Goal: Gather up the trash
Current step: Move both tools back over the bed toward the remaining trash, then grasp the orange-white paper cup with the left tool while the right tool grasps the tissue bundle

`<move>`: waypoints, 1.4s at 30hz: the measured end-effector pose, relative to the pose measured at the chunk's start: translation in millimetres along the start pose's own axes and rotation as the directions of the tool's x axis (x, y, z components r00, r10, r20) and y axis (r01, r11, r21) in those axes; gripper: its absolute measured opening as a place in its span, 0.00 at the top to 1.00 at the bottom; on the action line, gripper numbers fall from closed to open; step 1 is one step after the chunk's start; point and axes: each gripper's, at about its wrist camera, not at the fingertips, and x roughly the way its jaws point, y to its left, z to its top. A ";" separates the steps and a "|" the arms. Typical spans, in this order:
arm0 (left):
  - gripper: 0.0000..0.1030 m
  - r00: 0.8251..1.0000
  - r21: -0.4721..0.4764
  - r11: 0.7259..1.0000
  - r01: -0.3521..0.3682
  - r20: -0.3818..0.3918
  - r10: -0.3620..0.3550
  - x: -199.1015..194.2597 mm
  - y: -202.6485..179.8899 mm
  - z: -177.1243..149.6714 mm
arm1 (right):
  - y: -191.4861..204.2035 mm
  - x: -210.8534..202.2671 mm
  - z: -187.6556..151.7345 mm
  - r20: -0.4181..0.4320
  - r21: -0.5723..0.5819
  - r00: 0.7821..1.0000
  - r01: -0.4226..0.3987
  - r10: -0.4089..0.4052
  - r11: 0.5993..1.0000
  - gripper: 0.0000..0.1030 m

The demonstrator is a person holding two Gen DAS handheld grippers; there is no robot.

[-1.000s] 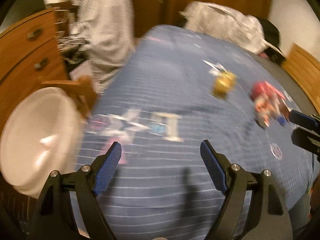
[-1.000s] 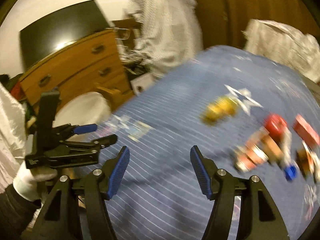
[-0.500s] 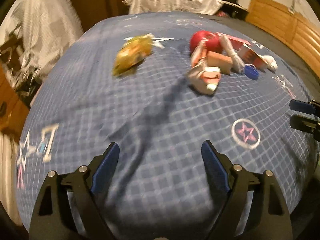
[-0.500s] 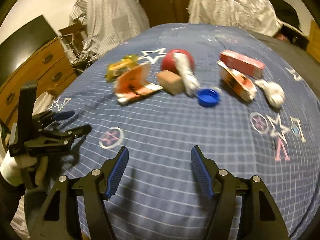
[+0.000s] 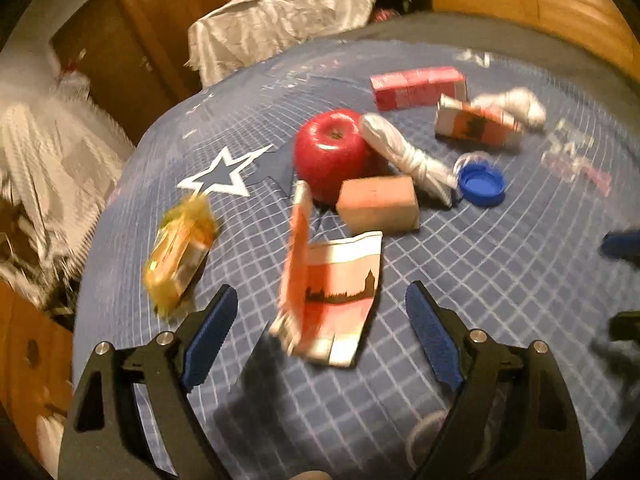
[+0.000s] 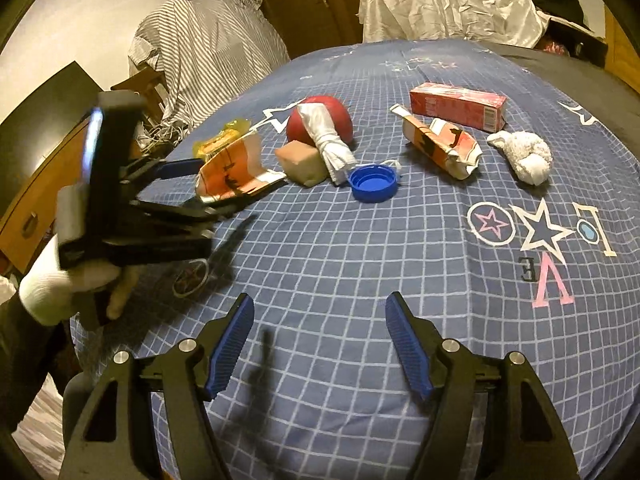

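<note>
Red apple (image 5: 330,148), brown block (image 5: 378,204) just behind torn carton (image 5: 332,292).

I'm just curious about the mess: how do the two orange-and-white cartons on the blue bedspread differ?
The torn-open orange-and-white carton is flattened, splayed with one flap raised, right at the left gripper. The crushed orange-and-white carton is still tube-like, crumpled, lying beside the red rectangular box. Both show the same skyline print.

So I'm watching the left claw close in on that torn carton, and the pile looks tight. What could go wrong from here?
The open left claw may crush or flip the half-open carton rather than grip it. Reaching past it could nudge the apple, which might roll on the bedspread. The apple may get swept up as trash.
</note>
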 end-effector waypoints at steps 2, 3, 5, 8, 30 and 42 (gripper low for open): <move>0.20 1.000 0.030 1.000 -0.010 -0.025 0.011 11.1 -5.4 1.7 | -3.3 -1.0 2.1 0.007 0.004 1.000 -0.003 0.003 1.000 0.33; 0.23 1.000 0.019 1.000 0.000 -0.025 0.000 12.0 -3.3 1.6 | -4.6 -3.4 2.1 0.010 0.006 1.000 -0.004 0.004 1.000 0.33; 0.49 0.998 -0.022 0.998 0.052 -0.031 -0.053 13.4 4.8 1.3 | -7.0 -3.8 4.3 0.015 0.004 1.000 -0.004 0.004 1.000 0.33; 0.54 0.996 -0.081 0.993 0.087 -0.022 -0.089 10.1 15.1 -1.0 | -8.7 -3.0 7.3 0.019 -0.006 1.000 0.001 0.000 1.000 0.33; 0.28 0.973 -0.336 0.921 0.195 -0.053 -0.225 3.2 42.3 -39.7 | -6.5 53.6 65.0 -0.039 -0.122 0.995 0.085 -0.090 0.989 0.33; 0.54 0.973 -0.364 0.910 0.198 -0.036 -0.226 -3.8 44.9 -44.6 | -16.6 93.9 91.2 -0.073 -0.131 0.982 0.166 -0.176 0.977 0.59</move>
